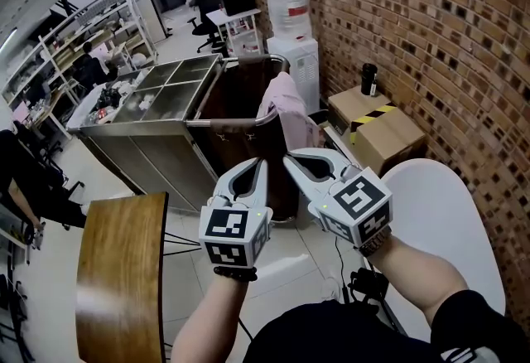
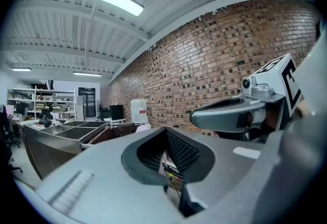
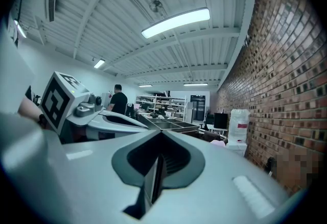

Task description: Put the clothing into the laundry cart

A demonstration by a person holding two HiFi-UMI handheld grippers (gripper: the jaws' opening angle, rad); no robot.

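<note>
Left gripper (image 1: pixel 260 161) and right gripper (image 1: pixel 288 158) are both clenched on nothing, apart from the pink clothing (image 1: pixel 286 104) draped over the laundry cart (image 1: pixel 228 123) rim, which could slide off outside if pushed the wrong way.

The lower end of the pink cloth garment (image 1: pixel 286 108) on the dark brown laundry cart (image 1: pixel 234 98) is hidden behind the grey right gripper (image 1: pixel 289 159). The bottom edge cuts off the brown wooden tabletop (image 1: pixel 120 270). The items on the far white shelves (image 1: pixel 74 31) are too small to tell.
</note>
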